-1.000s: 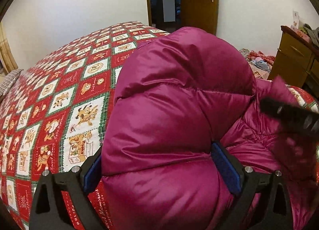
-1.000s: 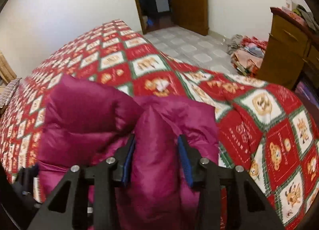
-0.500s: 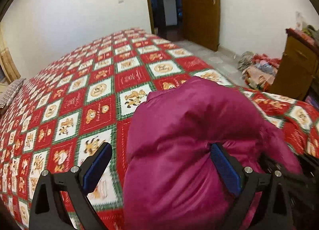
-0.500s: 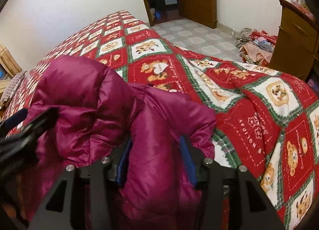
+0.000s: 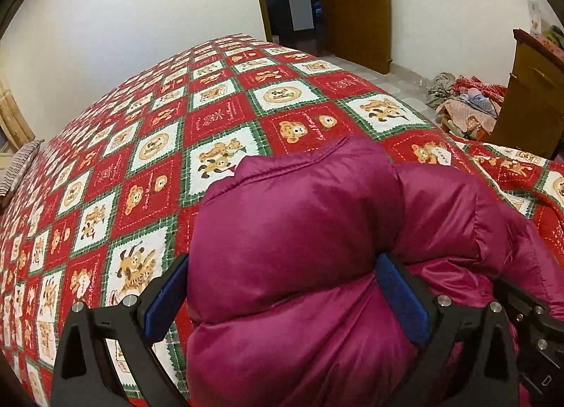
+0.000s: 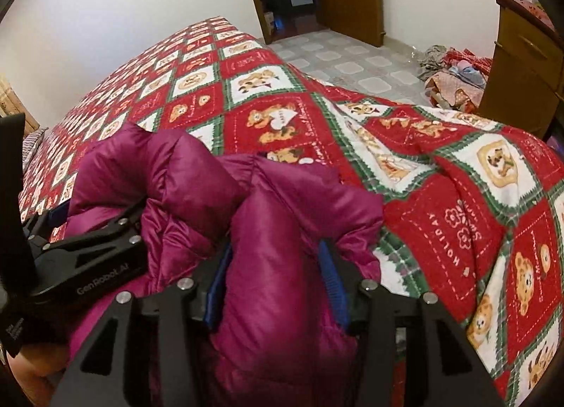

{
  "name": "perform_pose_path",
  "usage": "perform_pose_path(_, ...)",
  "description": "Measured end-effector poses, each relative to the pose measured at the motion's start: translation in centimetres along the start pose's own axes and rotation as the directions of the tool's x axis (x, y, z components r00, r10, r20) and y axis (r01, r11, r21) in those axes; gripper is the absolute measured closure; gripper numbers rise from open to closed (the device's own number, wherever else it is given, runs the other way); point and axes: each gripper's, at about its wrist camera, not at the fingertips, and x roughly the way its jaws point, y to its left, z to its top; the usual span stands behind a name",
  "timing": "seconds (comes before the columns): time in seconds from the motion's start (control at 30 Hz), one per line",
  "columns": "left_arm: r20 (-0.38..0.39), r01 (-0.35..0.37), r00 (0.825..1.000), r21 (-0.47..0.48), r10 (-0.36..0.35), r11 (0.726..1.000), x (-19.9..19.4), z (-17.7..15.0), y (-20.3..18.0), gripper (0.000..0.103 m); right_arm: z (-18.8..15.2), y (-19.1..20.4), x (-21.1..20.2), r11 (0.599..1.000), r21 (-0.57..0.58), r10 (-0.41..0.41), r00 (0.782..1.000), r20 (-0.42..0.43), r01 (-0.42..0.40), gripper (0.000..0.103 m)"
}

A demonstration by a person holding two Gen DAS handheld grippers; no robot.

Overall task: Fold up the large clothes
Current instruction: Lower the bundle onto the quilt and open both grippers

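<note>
So the left tongs (image 5: 285, 297) are spread wide around a fat roll of the purple puffer jacket (image 5: 299, 237); the right-hand pad is pushed into the fabric, the left-hand pad sits right at the edge of it, so I honestly can't tell if that counts as a real squeeze or if the padding is just bulging between them. Moving right, the right tongs (image 6: 275, 287) have a narrower fold of the same jacket (image 6: 282, 230) between their blue pads, about half open, and the jaws have just been easing apart with the fabric still pressed between them. The jacket itself is bunched up at the near edge of the bed, on the red teddy-bear quilt (image 5: 148, 167), both bundles side by side with the two tools almost bumping into each other. What I'd worry about: puffy slick nylon wants to spring back, so if the right side loosens any more that fold probably pops out and the whole thing flops open again. Also the pile is right at the bed's edge, so a slip could slide it onto the floor. Over on the far right there's a wooden dresser (image 5: 528, 100), well clear.
</note>
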Motion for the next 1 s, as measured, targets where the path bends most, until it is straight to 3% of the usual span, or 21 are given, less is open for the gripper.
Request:
perform_pose_path(0.13,-0.022,0.025,0.999,0.011,-0.025,1.0,-1.2,-0.3,0.5,0.001,0.0,0.0,-0.1,1.0,0.0,-0.009,1.0,0.003,0.009,0.051)
perform_pose_path(0.27,-0.018,0.074,0.997,-0.003,-0.074,0.997,-5.2,-2.1,1.7,0.001,-0.1,0.0,-0.4,1.0,0.005,-0.028,0.999,0.016,0.028,0.044)
perform_pose_path(0.43,0.003,0.1,0.995,0.029,-0.101,0.995,-10.2,-5.0,2.6,0.001,-0.8,-0.6,-2.2,0.999,0.024,-0.025,0.998,0.051,0.024,0.041)
perform_pose_path(0.47,0.019,0.097,0.995,0.041,-0.097,0.994,-11.2,-5.8,2.8,0.001,-1.2,-0.4,-3.1,0.999,0.022,-0.034,0.997,0.065,0.033,0.037)
perform_pose_path(0.57,0.033,0.056,0.998,0.056,-0.058,0.997,-12.9,-7.5,3.1,0.001,-3.6,0.3,-6.7,0.998,0.014,-0.07,0.99,0.12,0.068,0.026)
perform_pose_path(0.83,0.042,0.059,0.997,0.029,-0.06,0.998,-16.0,-12.5,3.7,0.001,-10.3,2.0,-14.2,0.992,0.043,-0.122,0.971,0.205,0.116,0.025)
perform_pose_path(1.0,0.044,0.06,0.997,0.019,-0.061,0.998,-17.6,-14.6,3.6,0.001,-13.2,3.3,-16.1,0.99,0.067,-0.138,0.964,0.225,0.126,0.02)
